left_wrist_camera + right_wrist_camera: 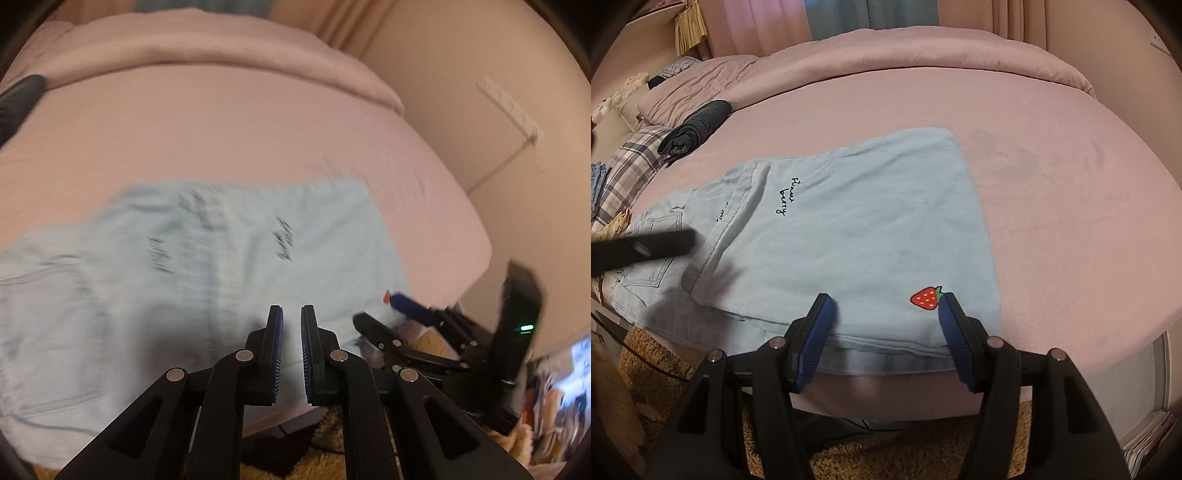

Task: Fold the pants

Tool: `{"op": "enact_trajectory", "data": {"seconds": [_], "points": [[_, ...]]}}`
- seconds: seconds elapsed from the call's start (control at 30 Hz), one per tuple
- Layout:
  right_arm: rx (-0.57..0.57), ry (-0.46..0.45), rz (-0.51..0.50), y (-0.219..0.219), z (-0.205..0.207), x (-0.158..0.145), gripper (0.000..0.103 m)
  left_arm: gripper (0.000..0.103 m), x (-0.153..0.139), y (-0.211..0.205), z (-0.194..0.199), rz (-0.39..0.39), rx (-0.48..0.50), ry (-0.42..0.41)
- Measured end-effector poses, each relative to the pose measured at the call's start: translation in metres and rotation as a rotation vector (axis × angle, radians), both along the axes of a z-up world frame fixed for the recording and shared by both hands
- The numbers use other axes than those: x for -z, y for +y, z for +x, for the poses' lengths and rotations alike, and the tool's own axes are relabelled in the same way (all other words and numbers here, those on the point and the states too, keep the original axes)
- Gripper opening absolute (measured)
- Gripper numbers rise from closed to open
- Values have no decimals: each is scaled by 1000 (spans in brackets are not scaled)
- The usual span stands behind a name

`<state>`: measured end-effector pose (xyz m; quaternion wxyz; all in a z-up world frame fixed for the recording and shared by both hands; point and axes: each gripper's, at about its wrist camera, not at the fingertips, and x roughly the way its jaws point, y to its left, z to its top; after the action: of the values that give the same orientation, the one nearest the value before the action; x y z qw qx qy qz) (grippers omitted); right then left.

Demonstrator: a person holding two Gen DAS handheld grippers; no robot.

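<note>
Pale blue denim pants (pixel 207 258) lie partly folded near the front edge of a pink bed (pixel 229 122), seen blurred from the left wrist; the left gripper (pixel 291 314) hangs just above the cloth with its jaws together and nothing between them, while the right gripper (pixel 373 314) shows at the lower right by the hem. In the right wrist view the pants (pixel 857 221) are sharper, one layer doubled over the other, and the right gripper (pixel 884 301) stands with its jaws apart over the near hem, holding nothing as far as I can tell; the left gripper (pixel 642 247) appears as a dark blurred bar over the pocket area. The pants sit close to the bed's edge, so a careless tug could slide them off onto the rug (pixel 886 461), and a pinch that catches only the top layer would spoil the fold. Black script reads roughly "straw berry" (pixel 785 195), with a red strawberry (pixel 925 298) printed near the hem.
</note>
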<state>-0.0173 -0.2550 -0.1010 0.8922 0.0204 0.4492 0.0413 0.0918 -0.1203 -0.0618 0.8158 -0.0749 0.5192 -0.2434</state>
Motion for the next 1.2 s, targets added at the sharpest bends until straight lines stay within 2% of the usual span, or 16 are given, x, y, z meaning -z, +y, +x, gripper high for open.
{"op": "enact_trajectory", "data": {"seconds": [0.07, 0.13, 0.2, 0.27, 0.33, 0.5, 0.63, 0.8, 0.87, 0.9, 1.0, 1.07, 1.2], "points": [[-2, 0, 7, -1, 0, 0, 60, 8, 19, -8, 11, 31, -17, 31], [-3, -1, 9, -1, -1, 0, 60, 6, 35, -5, 27, 78, -93, 56], [-5, -3, 7, -1, -2, 1, 60, 6, 37, 6, 32, 53, -144, 63], [-7, -5, 9, -1, -2, 1, 60, 6, 32, 17, 31, 105, -197, 29], [-7, -4, 15, -2, -2, 1, 60, 6, 31, 23, 26, 88, -183, 29], [-8, -2, 4, -1, -1, 0, 60, 6, 29, 23, 8, 122, -195, 13], [-11, 15, 8, -1, 3, -3, 60, 6, 27, 32, -8, 113, -200, -7], [-59, 10, 37, 9, 11, -17, 56, 6, 7, 43, -13, 28, -195, -28], [-107, -4, 66, 20, 17, -25, 52, 6, 0, 41, -14, -24, -158, -40], [-129, -6, 81, 25, 21, -27, 46, 6, 0, 38, -14, -39, -135, -34], [-214, 6, 159, 40, 42, -29, 20, 6, 17, 30, -13, 3, -105, 6], [-255, 37, 201, 52, 61, -24, 17, 6, 31, 32, -10, 24, -119, 47], [-304, 91, 249, 74, 86, -7, 17, 6, 45, 46, -11, -45, -157, 94]]}}
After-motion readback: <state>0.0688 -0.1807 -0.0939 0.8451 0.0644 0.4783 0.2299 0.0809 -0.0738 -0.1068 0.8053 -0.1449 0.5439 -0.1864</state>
